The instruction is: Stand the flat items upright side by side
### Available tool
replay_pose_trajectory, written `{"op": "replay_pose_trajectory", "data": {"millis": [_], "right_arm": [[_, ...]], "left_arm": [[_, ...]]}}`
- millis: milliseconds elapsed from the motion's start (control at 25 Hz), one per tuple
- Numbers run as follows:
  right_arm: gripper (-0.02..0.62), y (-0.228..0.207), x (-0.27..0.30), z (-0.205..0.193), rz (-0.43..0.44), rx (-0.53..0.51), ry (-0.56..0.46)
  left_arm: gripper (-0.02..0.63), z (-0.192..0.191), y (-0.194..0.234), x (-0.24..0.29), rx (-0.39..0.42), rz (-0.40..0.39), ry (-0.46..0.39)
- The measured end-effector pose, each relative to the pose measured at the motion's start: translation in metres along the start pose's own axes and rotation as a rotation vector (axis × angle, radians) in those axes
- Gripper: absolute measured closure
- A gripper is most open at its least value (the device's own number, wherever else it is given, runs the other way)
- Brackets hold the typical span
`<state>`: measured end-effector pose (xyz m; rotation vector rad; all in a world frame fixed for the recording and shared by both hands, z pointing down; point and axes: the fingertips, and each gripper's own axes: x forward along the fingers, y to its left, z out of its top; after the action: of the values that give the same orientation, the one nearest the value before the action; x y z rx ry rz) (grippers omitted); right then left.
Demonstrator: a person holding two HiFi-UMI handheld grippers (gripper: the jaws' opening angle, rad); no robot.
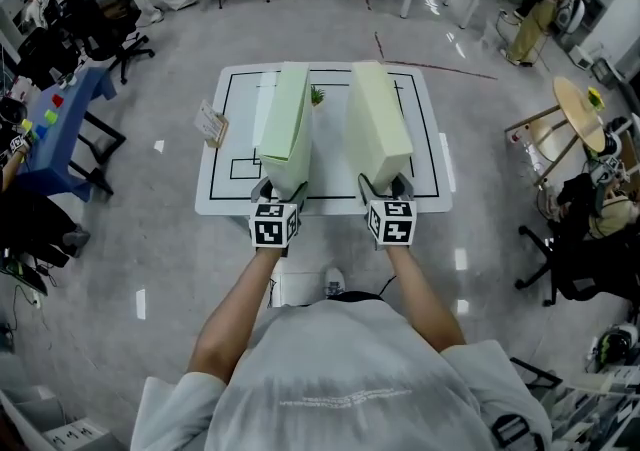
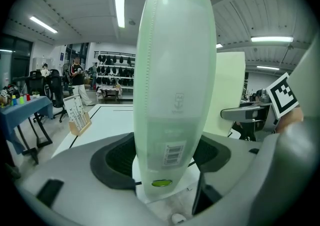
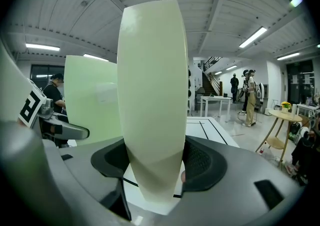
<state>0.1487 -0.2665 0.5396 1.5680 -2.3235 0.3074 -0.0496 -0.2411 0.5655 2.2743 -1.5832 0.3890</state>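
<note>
Two flat file boxes stand upright over the white table [image 1: 225, 189], each held by its near end. My left gripper [image 1: 277, 201] is shut on the pale green box [image 1: 287, 126], whose spine with a barcode label fills the left gripper view [image 2: 175, 84]. My right gripper [image 1: 388, 197] is shut on the pale yellow box [image 1: 377, 121], whose spine fills the right gripper view [image 3: 152, 94]. The boxes run parallel with a gap between them. Each box shows at the edge of the other gripper's view: the yellow box [image 2: 227, 92] and the green box [image 3: 92, 99].
A small card stand [image 1: 210, 124] sits at the table's left edge. A bit of green plant [image 1: 317, 95] shows between the boxes. Black lines mark the tabletop. Chairs and a blue table [image 1: 60, 124] stand left, a round wooden table [image 1: 578, 114] right.
</note>
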Motion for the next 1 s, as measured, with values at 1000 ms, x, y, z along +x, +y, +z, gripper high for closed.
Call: {"op": "replay_pose_trajectory", "data": {"millis": [1000], "right_arm": [[0.255,0.072,-0.001,0.004,0.258,0.001,0.031]], "left_arm": [[0.25,-0.003,-0.041,0.0,0.061,-0.19,0.03]]}}
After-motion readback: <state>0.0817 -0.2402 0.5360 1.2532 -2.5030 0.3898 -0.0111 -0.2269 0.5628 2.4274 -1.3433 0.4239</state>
